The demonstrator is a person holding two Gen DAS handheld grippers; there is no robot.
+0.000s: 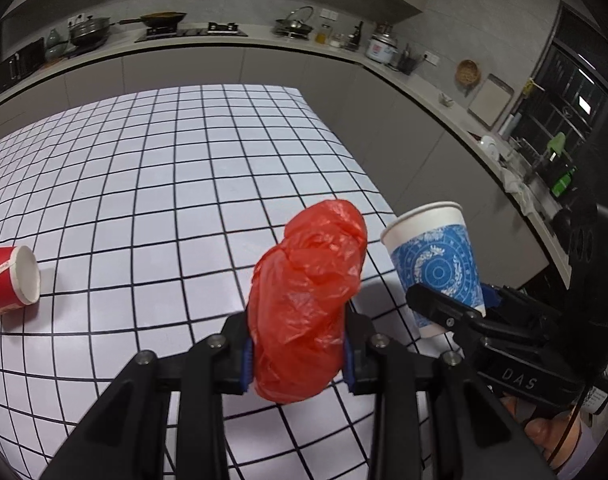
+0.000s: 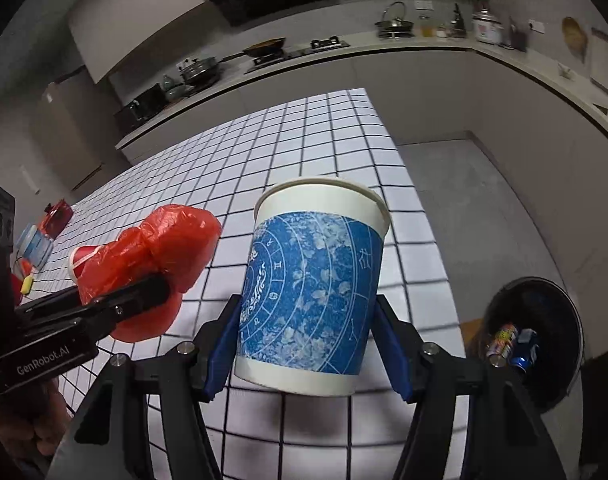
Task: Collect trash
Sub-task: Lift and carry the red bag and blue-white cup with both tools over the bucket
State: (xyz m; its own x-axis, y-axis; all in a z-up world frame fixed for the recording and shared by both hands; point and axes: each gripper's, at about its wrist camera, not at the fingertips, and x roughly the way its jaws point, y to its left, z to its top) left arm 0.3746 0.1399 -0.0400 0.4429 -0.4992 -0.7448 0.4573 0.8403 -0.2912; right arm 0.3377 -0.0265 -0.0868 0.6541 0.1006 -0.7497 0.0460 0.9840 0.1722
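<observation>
Both grippers are matte black: left gripper [image 1: 298,354] has blue finger pads [image 1: 246,364], silver screws, "GenRobot.AI" on its side. Right gripper [image 2: 305,344] shows "DAS" lettering, a green LED behind the claw.

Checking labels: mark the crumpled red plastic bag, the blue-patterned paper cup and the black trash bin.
crumpled red plastic bag [image 1: 304,304], left wrist view, mid-bulge
blue-patterned paper cup [image 2: 311,284], right wrist view, printed side
black trash bin [image 2: 575,320], right wrist view, rim
</observation>
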